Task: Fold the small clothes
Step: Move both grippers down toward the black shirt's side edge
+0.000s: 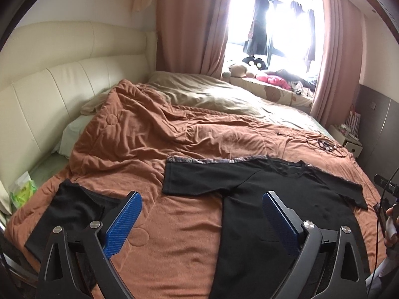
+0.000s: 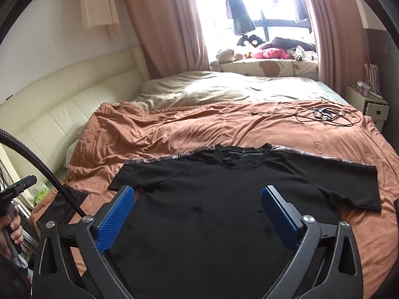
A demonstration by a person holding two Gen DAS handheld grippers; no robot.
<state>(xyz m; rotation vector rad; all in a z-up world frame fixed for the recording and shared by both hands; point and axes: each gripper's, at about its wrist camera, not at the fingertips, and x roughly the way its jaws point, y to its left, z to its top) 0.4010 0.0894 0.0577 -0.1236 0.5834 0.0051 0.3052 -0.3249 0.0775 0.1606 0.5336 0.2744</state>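
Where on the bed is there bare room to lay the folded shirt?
Bare brown blanket lies between the spread black T-shirt and the folded black garment. Another wrinkled bare stretch lies beyond the collar. The far right corner is crowded with tangled cables.

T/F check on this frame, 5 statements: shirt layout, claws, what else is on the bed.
1. The black T-shirt lies spread flat on the orange-brown quilt, collar toward the window. True.
2. The right claw is clamped on a sleeve. False: its jaws stand wide apart with nothing pinched between them.
3. The left claw is open and holds nothing. True.
4. A second dark garment lies on the quilt beside the T-shirt, toward the headboard. True.
5. The quilt beyond the T-shirt's collar is bare. False: a tangle of black cables lies there.
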